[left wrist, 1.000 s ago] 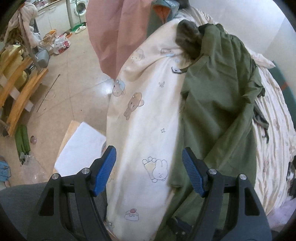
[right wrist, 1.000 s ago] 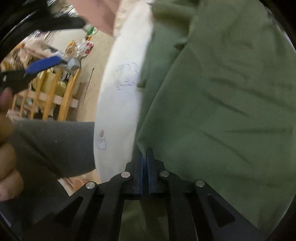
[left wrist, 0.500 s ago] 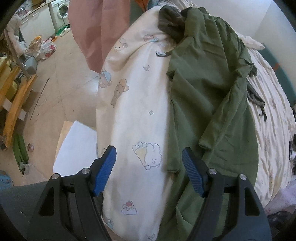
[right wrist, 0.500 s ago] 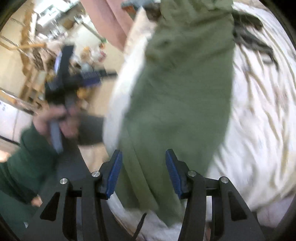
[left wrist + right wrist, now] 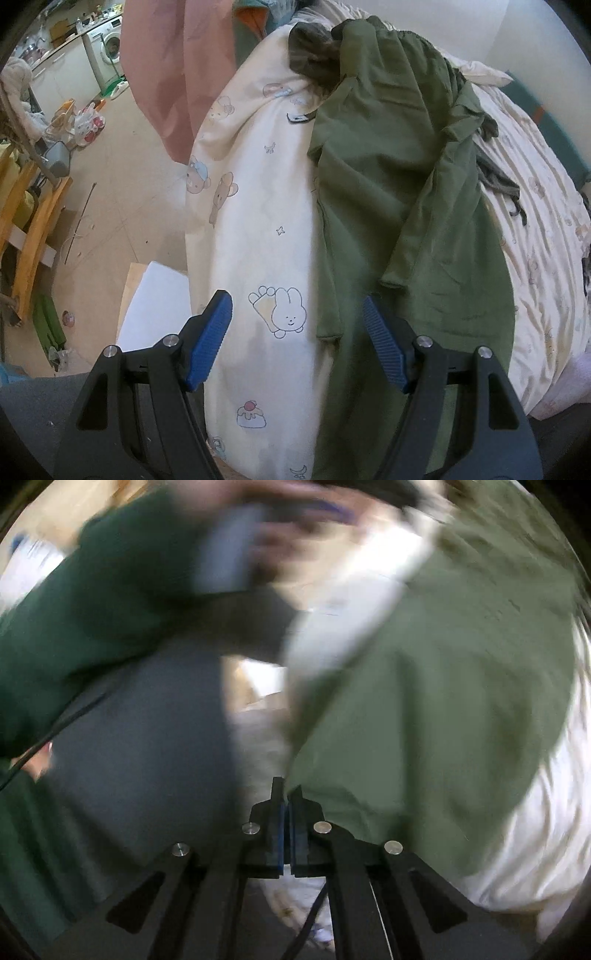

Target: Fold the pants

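1. Left claw is hanging wide open above the bed's edge, gripping nothing; its ribbed blue pads are straddling a cream quilt and the pants' near hem.
2. The pants, olive, thin and matte, are lying lengthwise on the bed, one leg creased over the other, the near end sagging over the edge.
3. Risk: the soft cloth is likely to slide off the rounded quilt, or the left claw may pinch quilt together with hem.
4. Right claw is pressed fully shut at the pants' edge; the blurred view is hiding whether cloth is caught. A one-layer pinch would skew the fold.
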### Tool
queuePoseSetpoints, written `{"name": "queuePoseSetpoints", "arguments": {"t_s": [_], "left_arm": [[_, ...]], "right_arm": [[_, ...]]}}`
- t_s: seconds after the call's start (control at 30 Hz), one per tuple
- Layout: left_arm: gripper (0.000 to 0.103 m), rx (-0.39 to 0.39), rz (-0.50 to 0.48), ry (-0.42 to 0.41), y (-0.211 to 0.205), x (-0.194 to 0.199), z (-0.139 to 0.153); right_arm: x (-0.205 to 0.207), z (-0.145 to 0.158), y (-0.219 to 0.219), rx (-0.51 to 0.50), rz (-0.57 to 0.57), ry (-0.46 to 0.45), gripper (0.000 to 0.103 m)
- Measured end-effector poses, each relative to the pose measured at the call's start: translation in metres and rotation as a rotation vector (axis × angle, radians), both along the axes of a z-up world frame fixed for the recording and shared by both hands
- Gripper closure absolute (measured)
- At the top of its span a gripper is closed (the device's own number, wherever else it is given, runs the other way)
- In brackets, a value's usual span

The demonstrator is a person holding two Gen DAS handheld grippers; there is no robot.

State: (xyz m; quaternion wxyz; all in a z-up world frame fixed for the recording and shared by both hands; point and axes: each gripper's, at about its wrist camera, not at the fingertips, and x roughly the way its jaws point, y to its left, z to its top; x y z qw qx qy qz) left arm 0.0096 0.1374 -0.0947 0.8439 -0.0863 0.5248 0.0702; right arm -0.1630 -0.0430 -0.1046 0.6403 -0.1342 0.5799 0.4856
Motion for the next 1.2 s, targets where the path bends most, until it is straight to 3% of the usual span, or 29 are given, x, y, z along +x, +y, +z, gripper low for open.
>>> {"name": "queuePoseSetpoints", "arguments": {"t_s": [0.1, 0.23, 0.3, 0.33, 0.4, 0.47, 0.53, 0.7, 0.83, 0.93, 1.07, 1.2], "left_arm": [[0.032, 0.015, -0.009, -0.01, -0.003, 0.0, 0.001], [0.032, -0.001, -0.002, 0.009, 0.0, 0.002, -0.004], [0.032, -0.009, 0.008, 0.016, 0.004, 0.003, -0.005], [0.032, -0.007, 0.016, 0.018, 0.007, 0.003, -0.005], [0.032, -0.014, 0.032, 0.029, 0.012, 0.004, -0.009], [0.032, -0.034, 0.045, 0.05, 0.016, 0.004, -0.014], [0.032, -0.06, 0.056, 0.075, 0.018, 0.006, -0.02], [0.032, -0.079, 0.033, 0.084, 0.009, 0.014, -0.013], [0.033, -0.062, -0.015, 0.063, -0.009, 0.043, 0.01], [0.032, 0.02, -0.08, 0.019, -0.036, 0.084, 0.035], [0.032, 0.093, -0.155, -0.044, -0.081, 0.155, 0.064], [0.032, 0.16, -0.241, -0.077, -0.135, 0.247, 0.078]], "right_arm": [[-0.006, -0.007, 0.027, 0.003, 0.045, 0.042, 0.102], [0.012, -0.057, 0.056, 0.014, 0.024, 0.206, 0.098], [0.02, -0.085, 0.065, 0.029, 0.01, 0.329, 0.094], [0.021, -0.095, 0.068, 0.016, -0.005, 0.349, 0.089], [0.02, -0.115, 0.068, -0.025, -0.046, 0.394, 0.062], [0.025, -0.121, 0.061, -0.045, -0.078, 0.414, 0.054], [0.031, -0.112, 0.049, -0.04, -0.087, 0.426, 0.053], [0.063, -0.038, -0.007, 0.081, -0.145, 0.317, 0.051], [0.113, 0.022, -0.079, 0.216, -0.381, 0.145, 0.045], [0.162, 0.055, -0.146, 0.29, -0.645, -0.033, 0.044], [0.236, 0.061, -0.218, 0.327, -0.955, -0.141, 0.043], [0.3, 0.04, -0.263, 0.338, -1.145, -0.121, 0.042]]}}
